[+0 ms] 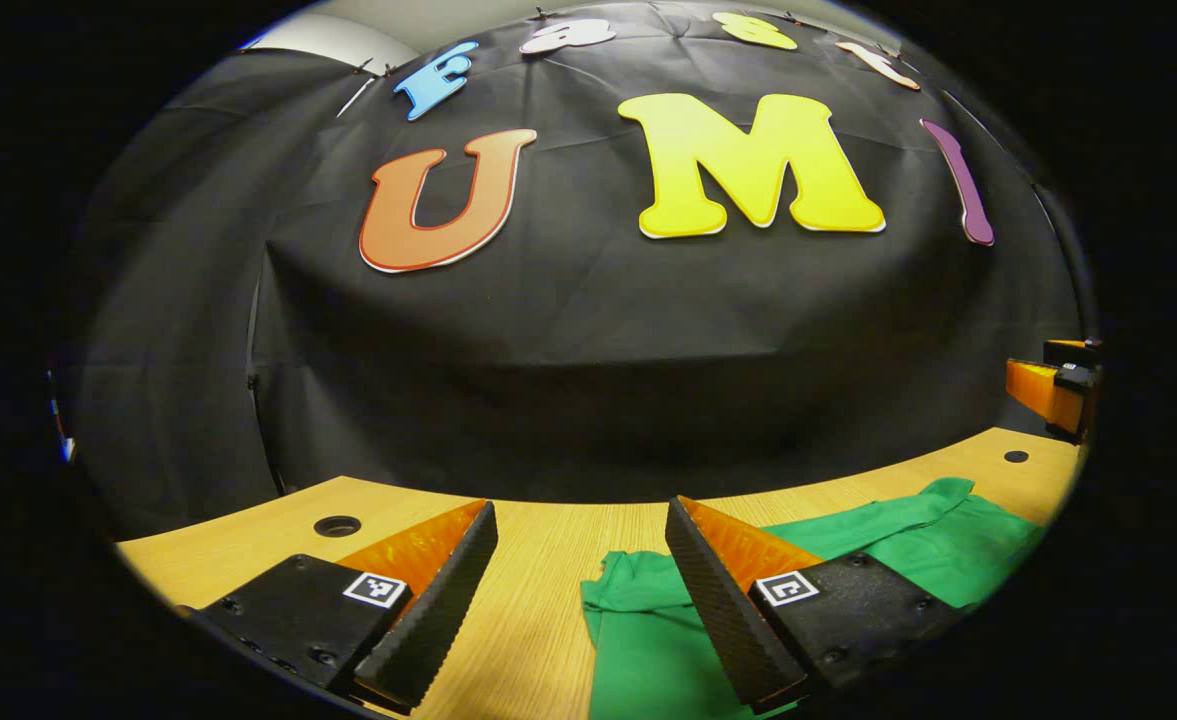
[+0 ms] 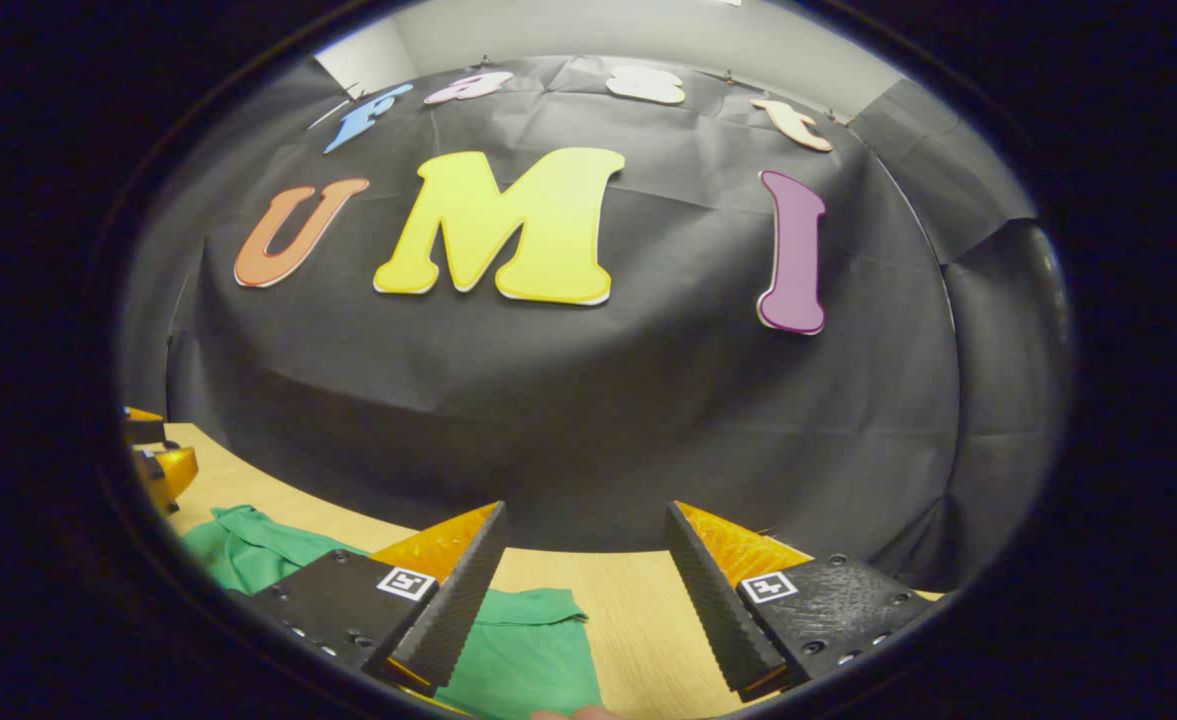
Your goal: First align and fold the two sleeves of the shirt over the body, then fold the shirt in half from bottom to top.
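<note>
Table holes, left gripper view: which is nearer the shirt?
The smaller hole at far right, beside the green shirt; the larger hole sits off on bare table.

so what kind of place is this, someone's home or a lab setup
Likely a staged recording booth, not a home: a black cloth backdrop hangs behind a bare wooden table, where a green shirt lies between both open grippers.

My left gripper view sits low over the counter (image 1: pixel 548 560), facing the back wall, the green shirt (image 1: pixel 898 545) to its right. My right gripper view looks the same way, the shirt (image 2: pixel 523 650) to its left. Both share shirt, counter (image 2: pixel 638 610) and wall.
</note>
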